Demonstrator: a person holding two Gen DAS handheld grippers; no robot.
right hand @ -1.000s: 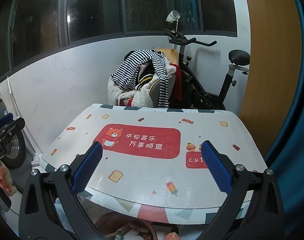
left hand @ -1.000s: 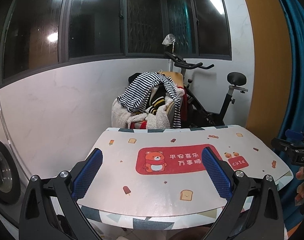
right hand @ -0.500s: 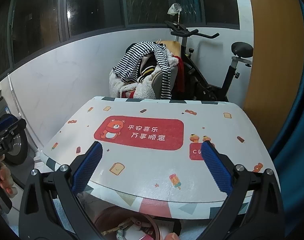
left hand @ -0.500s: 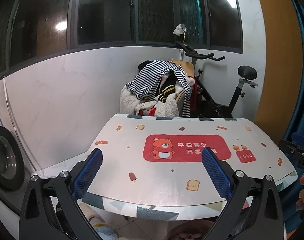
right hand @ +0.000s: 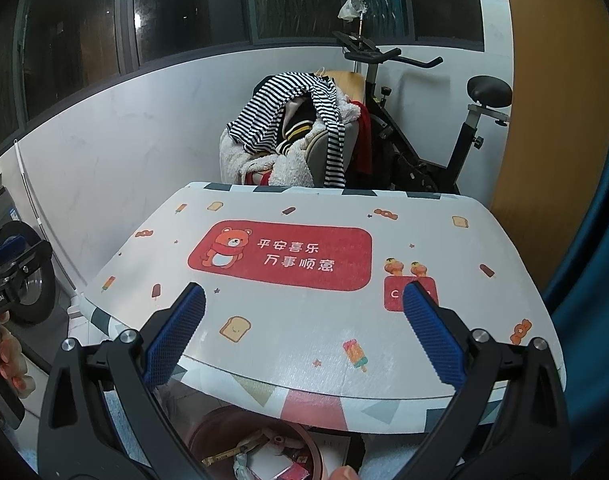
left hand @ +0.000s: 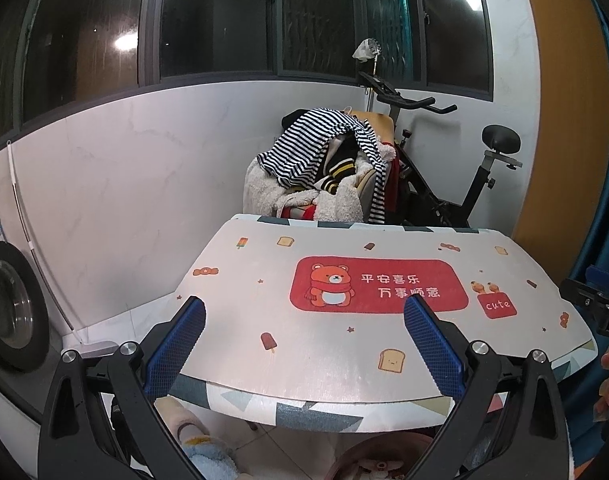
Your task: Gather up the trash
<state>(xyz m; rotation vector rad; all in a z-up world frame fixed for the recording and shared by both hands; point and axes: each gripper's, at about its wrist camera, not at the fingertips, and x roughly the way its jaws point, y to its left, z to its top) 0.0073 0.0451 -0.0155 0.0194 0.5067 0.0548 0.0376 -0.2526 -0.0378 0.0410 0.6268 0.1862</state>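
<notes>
A table with a printed cloth, a red bear panel in its middle (left hand: 378,286) (right hand: 280,260), fills both wrist views; I see no loose trash on its top. A round brown bin (right hand: 256,446) holding paper and scraps stands on the floor under the table's front edge; its rim also shows in the left wrist view (left hand: 378,458). My left gripper (left hand: 302,340) is open and empty above the table's front left edge. My right gripper (right hand: 302,336) is open and empty above the front edge, over the bin.
A chair piled with striped and fleece clothes (left hand: 324,168) and an exercise bike (left hand: 444,184) stand behind the table. A washing machine (left hand: 8,312) is at the left by the white wall. A blue curtain (right hand: 584,240) hangs at the right.
Both grippers have pulled back and risen from the table, so more of the tabletop and the bin under it shows. Both stay open.
</notes>
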